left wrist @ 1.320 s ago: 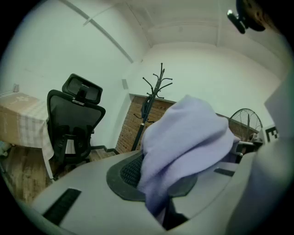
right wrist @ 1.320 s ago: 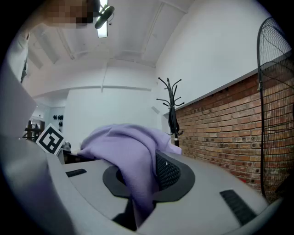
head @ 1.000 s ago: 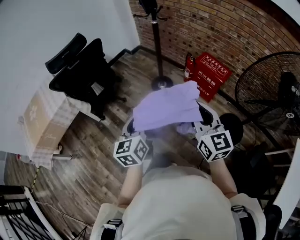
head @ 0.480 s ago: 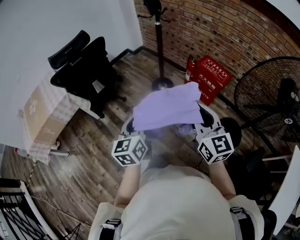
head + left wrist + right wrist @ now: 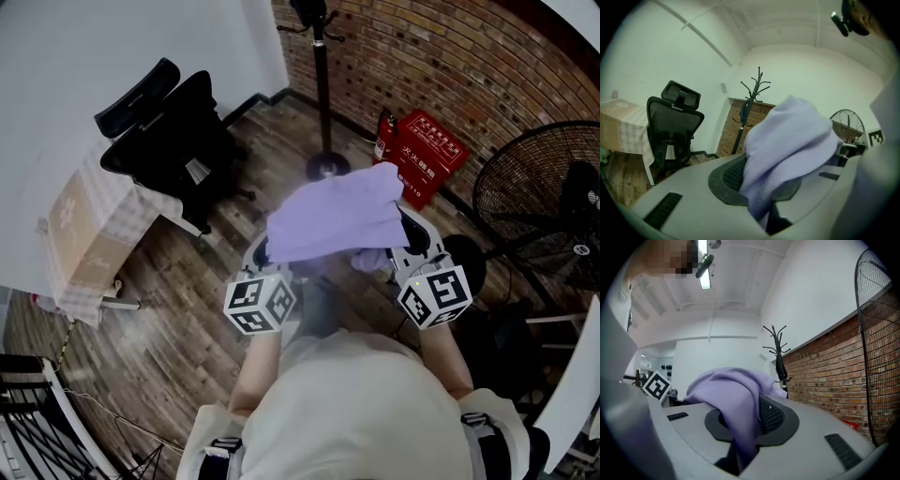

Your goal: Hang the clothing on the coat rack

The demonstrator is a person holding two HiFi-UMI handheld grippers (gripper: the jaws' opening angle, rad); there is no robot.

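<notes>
A lilac garment (image 5: 336, 217) is stretched between both grippers in front of the person. My left gripper (image 5: 265, 251) is shut on its left part, the cloth (image 5: 787, 145) pinched between the jaws. My right gripper (image 5: 405, 234) is shut on its right part, where the fabric (image 5: 736, 399) drapes over the pads. The black coat rack (image 5: 319, 66) stands ahead by the brick wall, its base (image 5: 327, 168) on the wood floor; it also shows as a coat rack (image 5: 750, 101) in the left gripper view and a coat rack (image 5: 777, 352) in the right gripper view. The garment is well short of its hooks.
A black office chair (image 5: 173, 141) stands at the left beside a table with a cardboard box (image 5: 80, 234). A red box (image 5: 427, 150) and a fire extinguisher (image 5: 382, 136) sit by the brick wall. A large floor fan (image 5: 544, 187) stands at the right.
The view has shifted slightly toward the coat rack. Both grippers keep the garment in the same hold.
</notes>
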